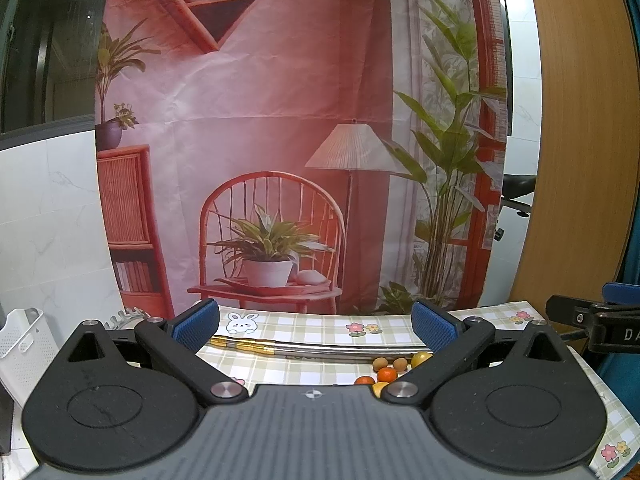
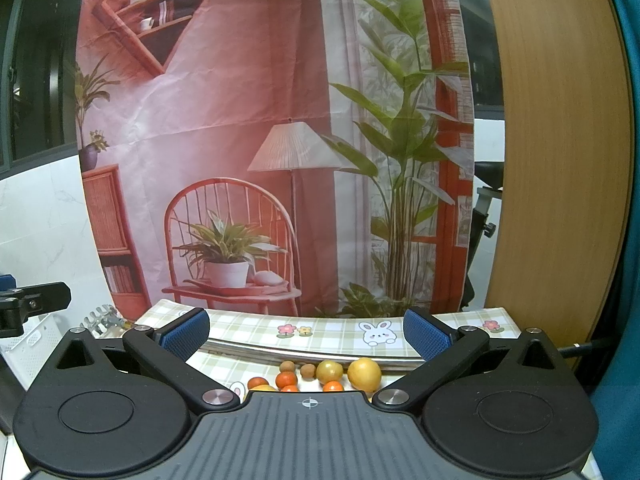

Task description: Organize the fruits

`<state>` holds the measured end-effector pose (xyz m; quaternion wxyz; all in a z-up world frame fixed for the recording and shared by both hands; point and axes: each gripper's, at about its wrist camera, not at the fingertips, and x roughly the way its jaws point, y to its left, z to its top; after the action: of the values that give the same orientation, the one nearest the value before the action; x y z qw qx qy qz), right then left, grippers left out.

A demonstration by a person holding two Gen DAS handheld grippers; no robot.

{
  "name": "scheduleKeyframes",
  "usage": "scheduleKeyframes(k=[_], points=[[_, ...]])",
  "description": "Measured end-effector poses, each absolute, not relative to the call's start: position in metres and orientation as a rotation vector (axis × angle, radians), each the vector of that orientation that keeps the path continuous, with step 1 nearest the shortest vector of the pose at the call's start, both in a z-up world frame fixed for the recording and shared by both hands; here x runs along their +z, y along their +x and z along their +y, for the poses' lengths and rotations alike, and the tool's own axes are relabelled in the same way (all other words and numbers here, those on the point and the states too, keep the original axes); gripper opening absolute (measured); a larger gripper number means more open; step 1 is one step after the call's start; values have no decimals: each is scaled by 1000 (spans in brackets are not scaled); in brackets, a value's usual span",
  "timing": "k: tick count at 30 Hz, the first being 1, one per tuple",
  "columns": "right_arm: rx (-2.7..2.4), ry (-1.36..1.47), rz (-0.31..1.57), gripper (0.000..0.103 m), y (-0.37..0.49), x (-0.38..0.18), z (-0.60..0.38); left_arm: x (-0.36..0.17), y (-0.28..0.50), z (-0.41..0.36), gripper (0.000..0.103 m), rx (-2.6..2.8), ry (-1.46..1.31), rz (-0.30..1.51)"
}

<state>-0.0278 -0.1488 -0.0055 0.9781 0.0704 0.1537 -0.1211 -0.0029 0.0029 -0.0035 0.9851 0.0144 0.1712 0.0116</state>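
Checkered tablecloth [image 2: 328,338] bears round glossy fruits [image 2: 320,376], both tongs agape.

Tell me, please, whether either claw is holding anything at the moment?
Nothing is held: the left claw and right claw are both open and empty above the fruits.

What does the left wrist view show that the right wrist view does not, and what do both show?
Only the left wrist view shows gold bands on the metal rods and most of the white basket. Only the right wrist view shows the large yellow fruit whole and a metal rack clearly. Both show small orange fruits, the checked tablecloth, the printed backdrop, and open, empty fingers.
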Motion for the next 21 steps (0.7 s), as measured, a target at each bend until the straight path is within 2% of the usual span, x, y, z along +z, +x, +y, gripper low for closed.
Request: scheduleKeyframes(k=[8, 17, 21], points=[[-232, 169, 330, 103, -22, -21, -154, -20, 13, 15, 103, 58, -10, 403], [-265, 201, 382, 103, -1, -59, -180, -68, 48, 46, 101, 59, -81, 529], [-250, 220, 409, 103, 13, -76, -190, -94, 67, 51, 92, 81, -67, 613]])
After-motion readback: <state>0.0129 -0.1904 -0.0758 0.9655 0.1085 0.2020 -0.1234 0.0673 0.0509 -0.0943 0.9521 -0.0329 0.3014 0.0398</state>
